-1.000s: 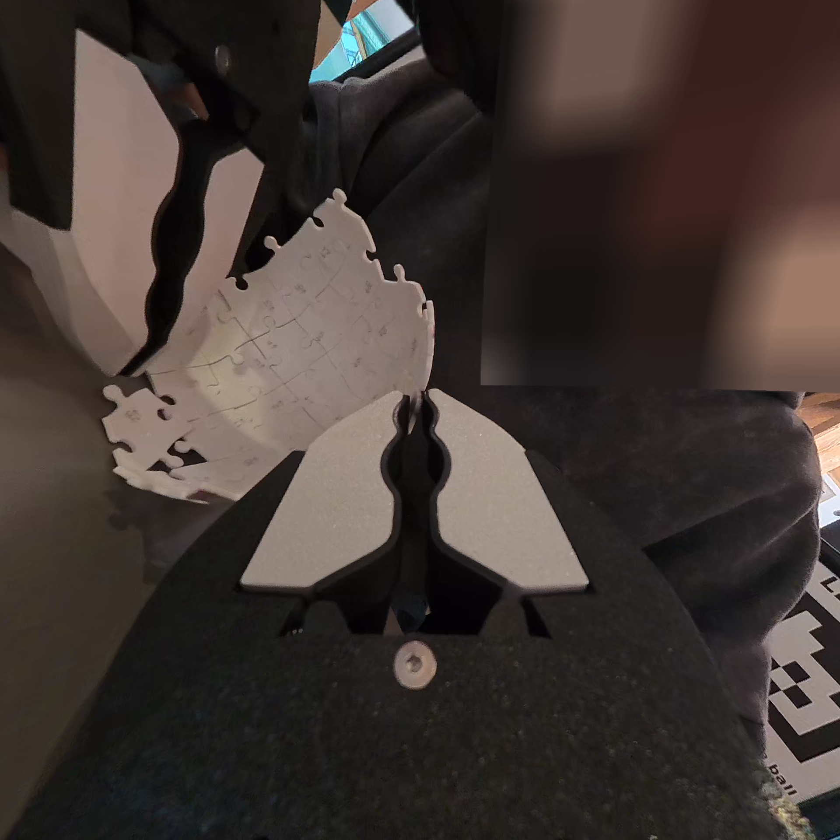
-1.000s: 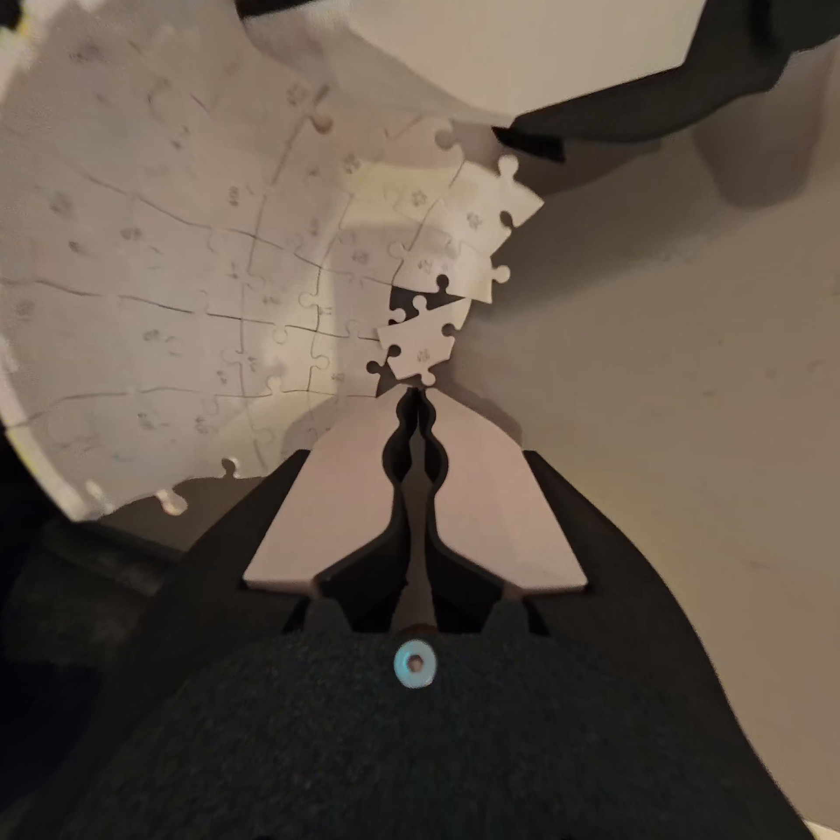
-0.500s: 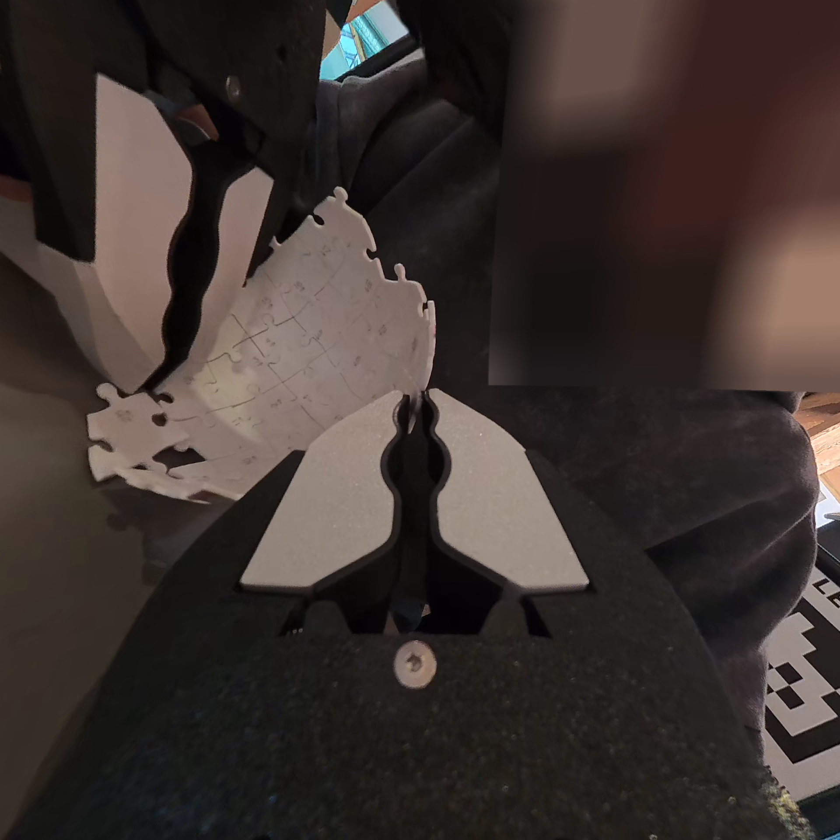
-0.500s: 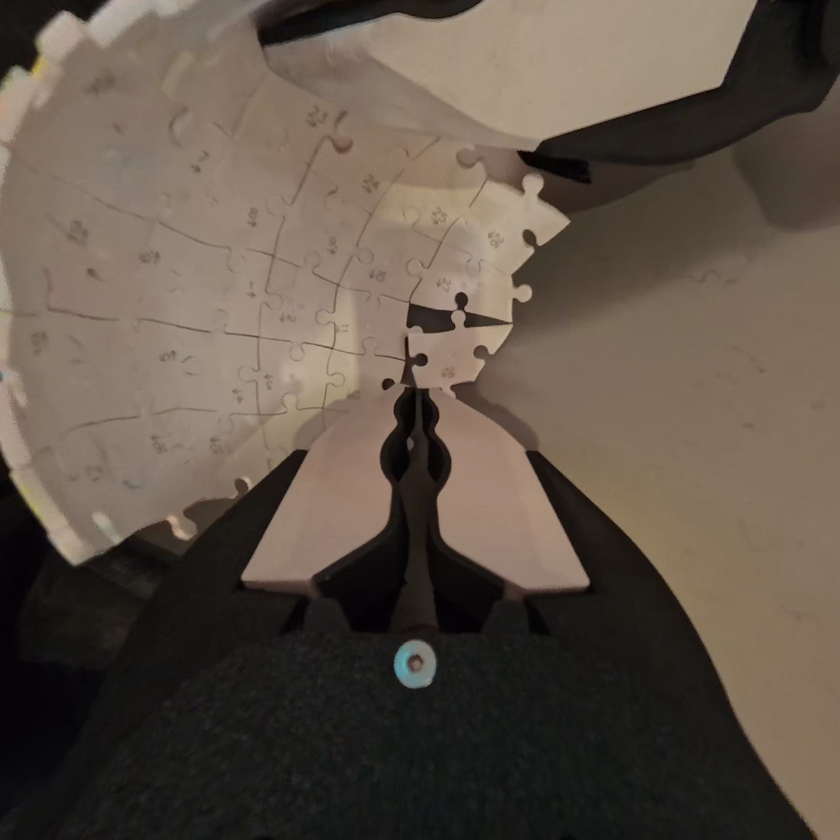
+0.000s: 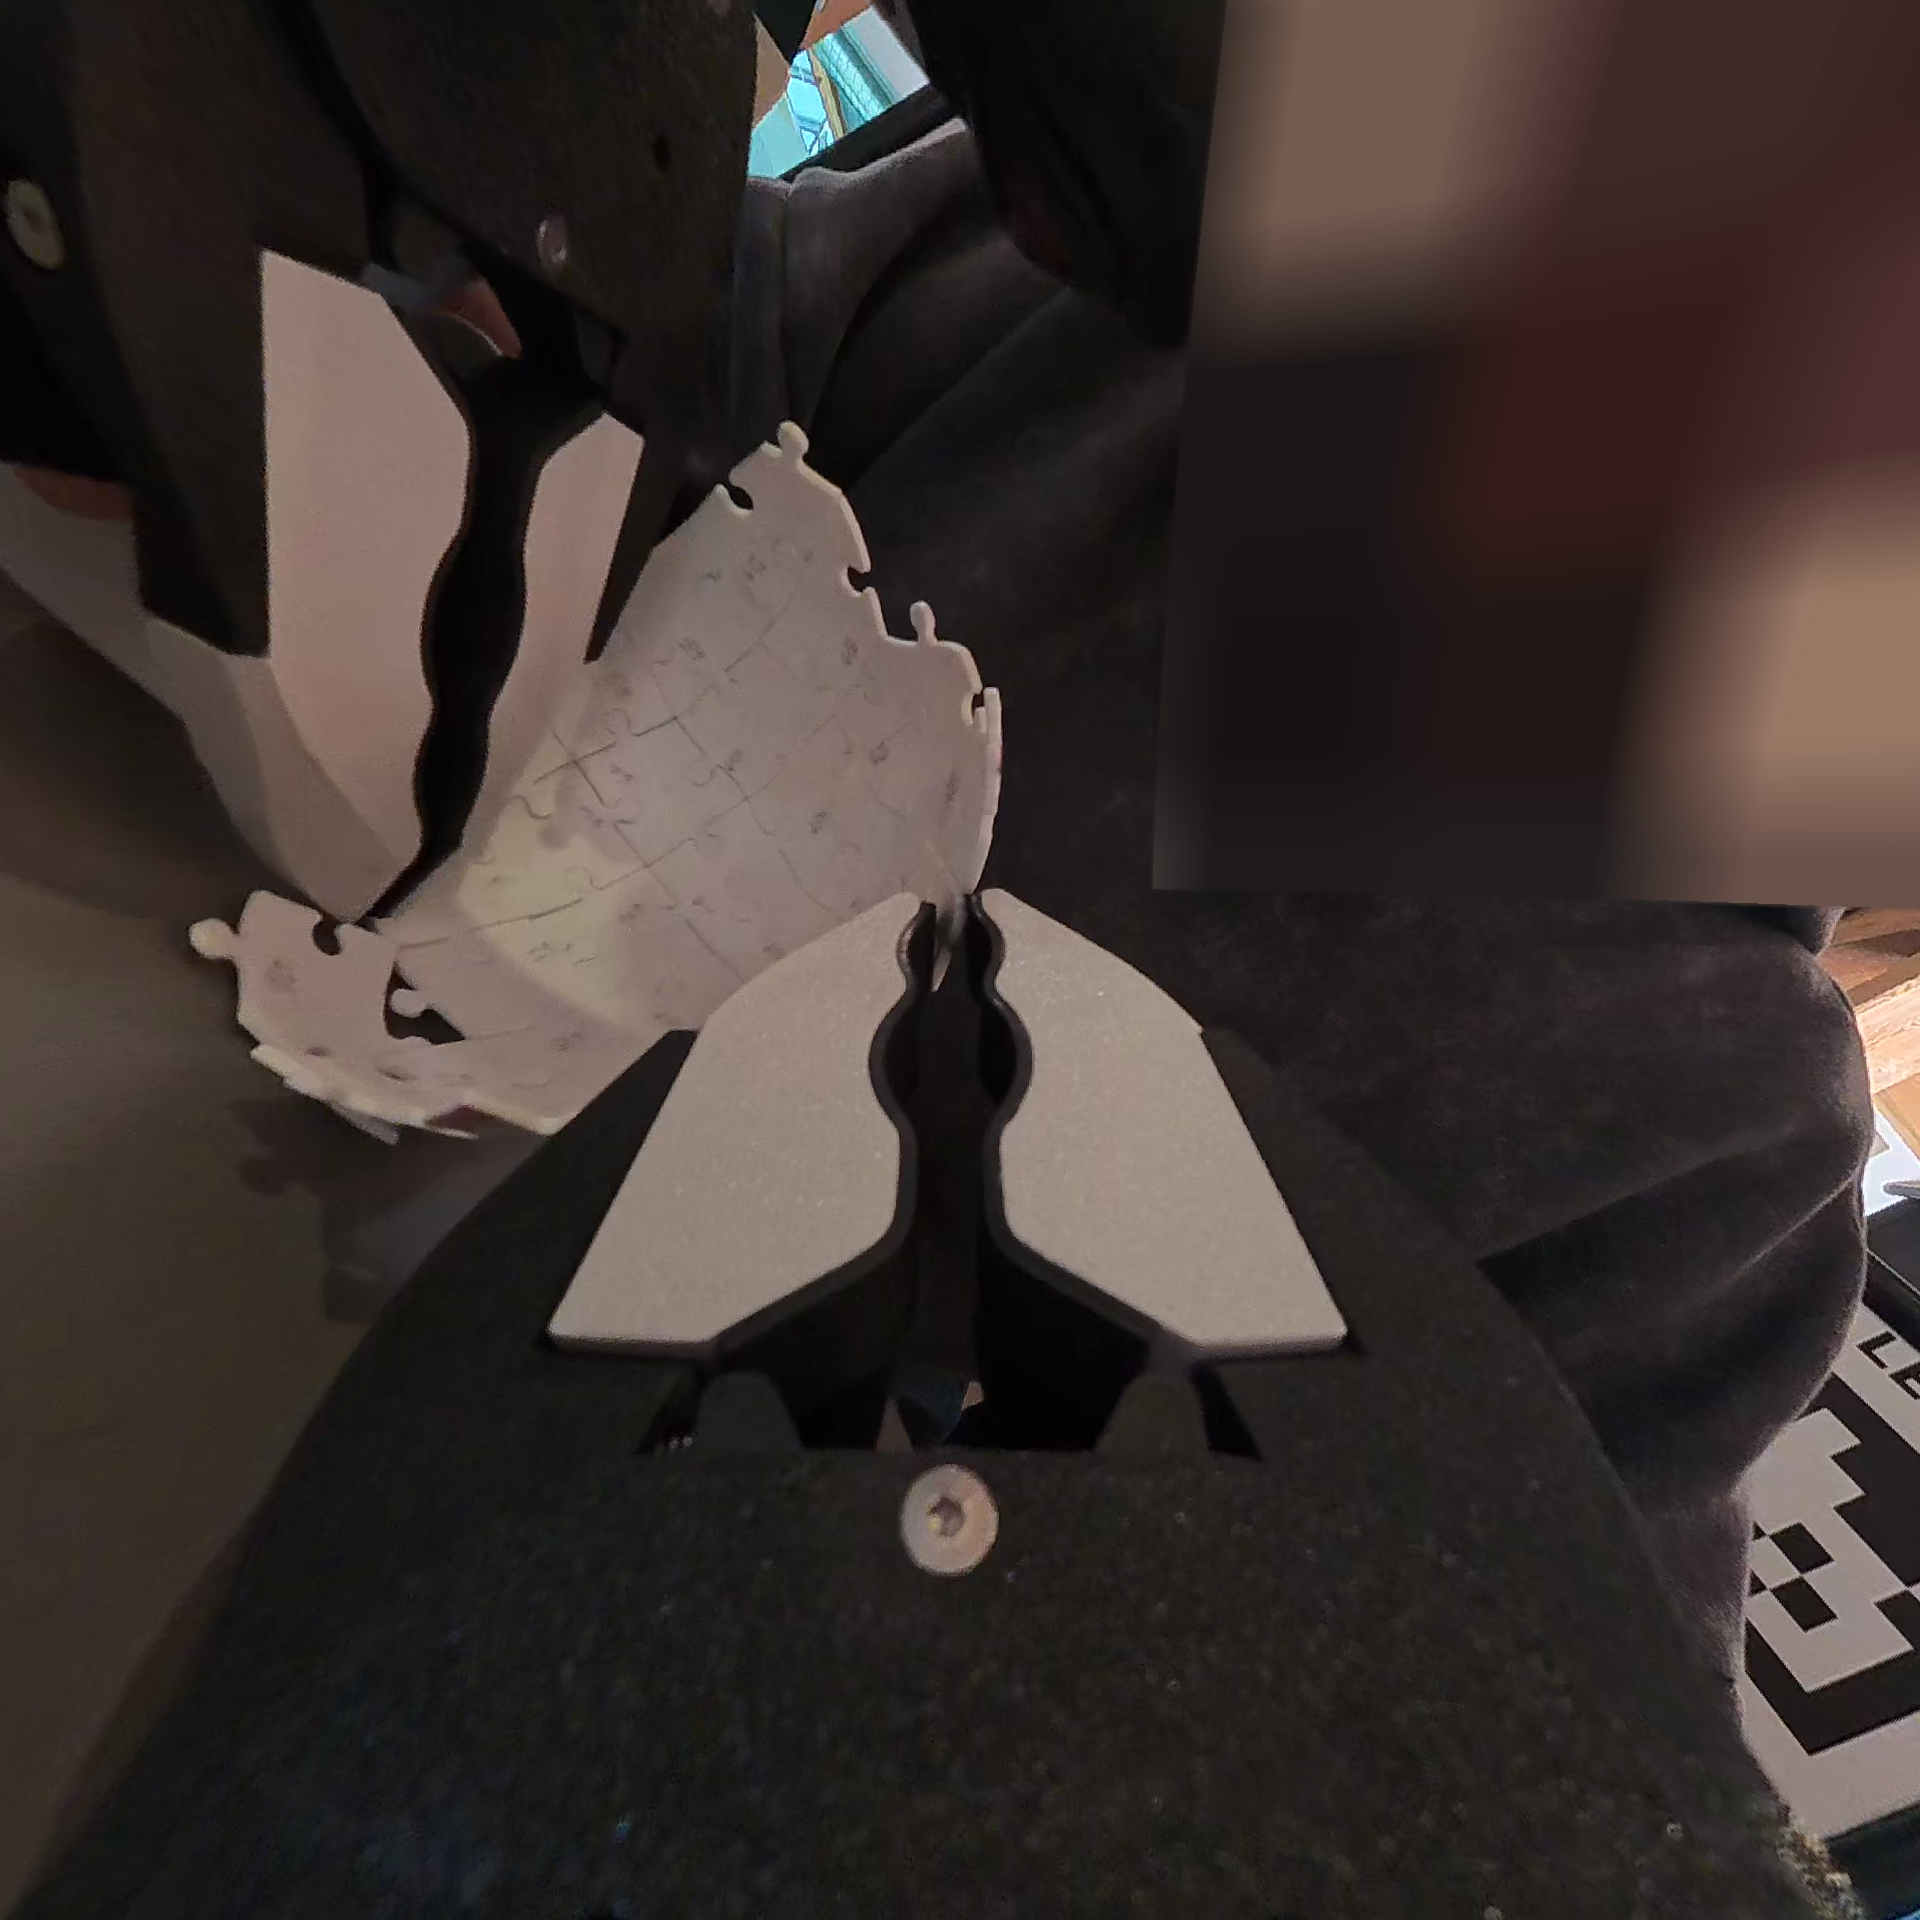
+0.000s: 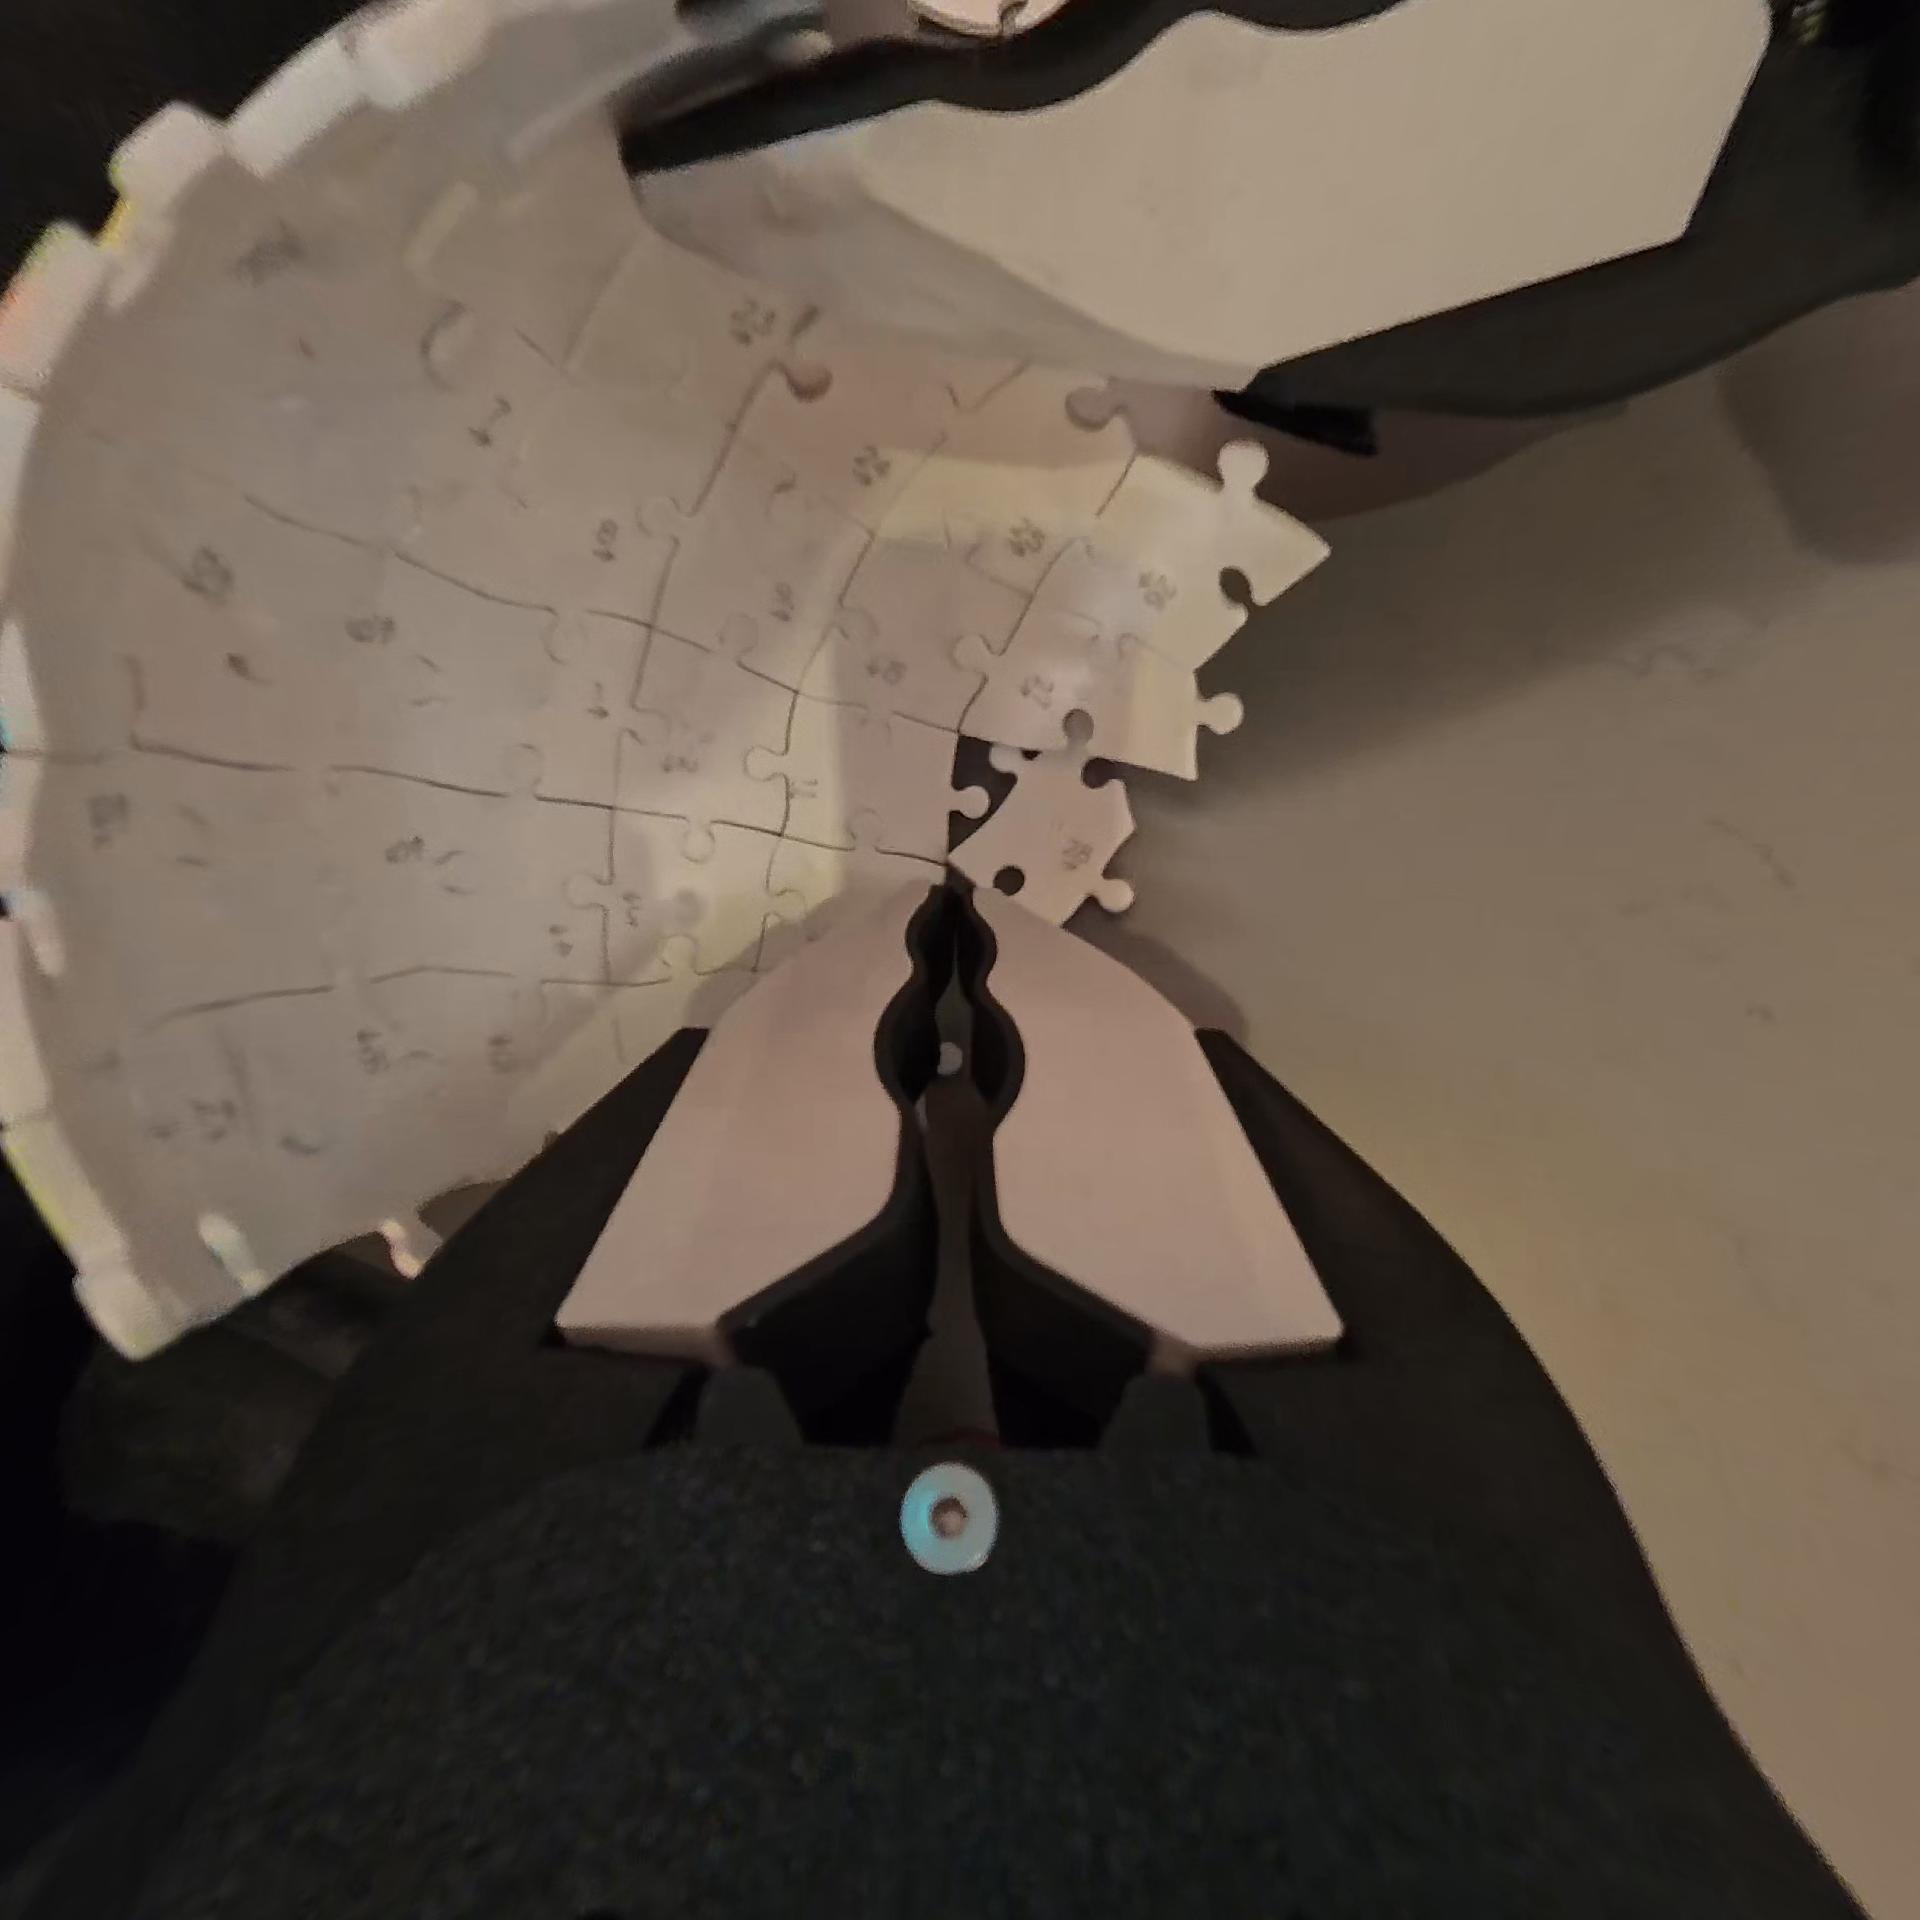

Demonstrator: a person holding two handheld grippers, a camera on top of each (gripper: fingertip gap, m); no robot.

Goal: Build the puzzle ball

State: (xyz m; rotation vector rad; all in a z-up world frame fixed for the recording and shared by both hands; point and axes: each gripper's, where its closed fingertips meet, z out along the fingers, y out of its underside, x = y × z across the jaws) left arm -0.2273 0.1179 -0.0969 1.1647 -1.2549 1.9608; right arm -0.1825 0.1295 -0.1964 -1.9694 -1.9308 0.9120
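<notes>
The partly built puzzle ball point(image 6: 520, 675) is a white curved shell of joined pieces, seen from the inside. My left gripper point(image 5: 945, 904) is shut on the shell's rim point(image 5: 966, 790) and holds it above the table. It also shows at the top of the right wrist view point(image 6: 1247, 208). My right gripper point(image 6: 948, 888) is shut on a loose puzzle piece point(image 6: 1049, 842), which is tilted against a dark gap point(image 6: 977, 769) in the shell's edge. In the left wrist view the right gripper point(image 5: 364, 914) comes in from the upper left with that piece point(image 5: 291, 961).
A tan table top point(image 6: 1558, 935) lies under the shell. A person's dark sleeve point(image 5: 1455, 1143) fills the right of the left wrist view. A black-and-white marker sheet point(image 5: 1849, 1558) lies at the right edge. Across from one pair of fingers to the other is roughly 10 centimetres.
My right gripper has brought the loose piece closer to the gap in the shell's edge and tilted it. The shell looks nearer in the right wrist view. The left gripper's hold is unchanged.
</notes>
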